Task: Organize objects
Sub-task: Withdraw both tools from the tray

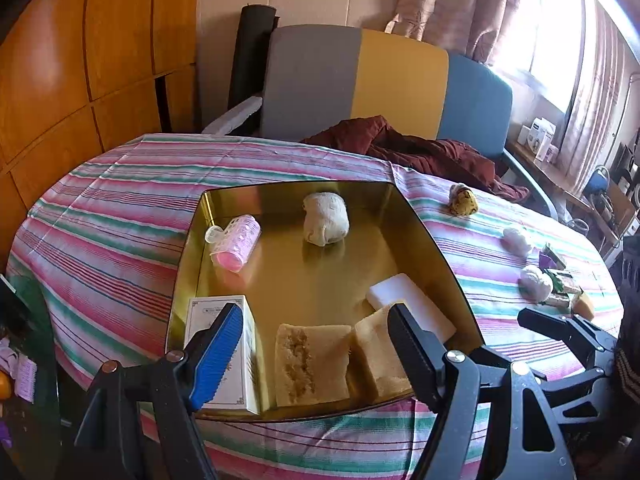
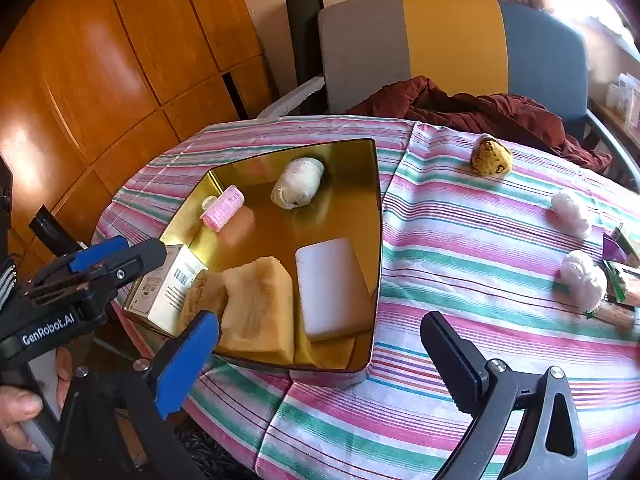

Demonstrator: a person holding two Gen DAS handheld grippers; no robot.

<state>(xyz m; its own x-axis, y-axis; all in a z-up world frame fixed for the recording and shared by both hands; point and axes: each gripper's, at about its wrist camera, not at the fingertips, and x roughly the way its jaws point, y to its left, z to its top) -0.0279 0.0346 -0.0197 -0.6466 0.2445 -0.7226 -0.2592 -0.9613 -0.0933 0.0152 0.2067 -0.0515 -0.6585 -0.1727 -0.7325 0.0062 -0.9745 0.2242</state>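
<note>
Both grippers sit at the near table edge with nothing between their fingers. Left gripper [image 1: 316, 332]: jaws spread wide, empty, poised above the near end of the gold tray [image 1: 188, 248]. Right gripper [image 2: 320, 338]: jaws spread wide, empty, over the striped tablecloth [image 2: 460, 240] just right of the tray's near corner.

Tray contents, judged as already sorted:
- two tan sponges [image 1: 312, 364] side by side at the near wall, touching;
- white foam block [image 1: 412, 304] just beyond them, on the right;
- white carton [image 1: 232, 364] in the near left corner;
- pink hair roller [image 1: 238, 246] lying on its side at the left wall;
- cream rolled cloth [image 1: 325, 219] toward the far end, standing apart.

Items left on the cloth, right of the tray:
- yellow spotted bundle [image 2: 491, 157], farthest back;
- two white fluffy balls [image 2: 571, 208], one behind the other;
- a cluster of small packets [image 2: 622, 276] at the right edge, partly cut off, with a cork-coloured piece beside them.

Progress estimate: roughly half. The tray floor has bare space at its centre and far right. The remaining items lie nearer the right gripper.

Surroundings: a tricolour chair [image 2: 452, 40] with a maroon garment [image 2: 480, 112] behind the table, and wood panelling [image 2: 100, 80] to the left.
</note>
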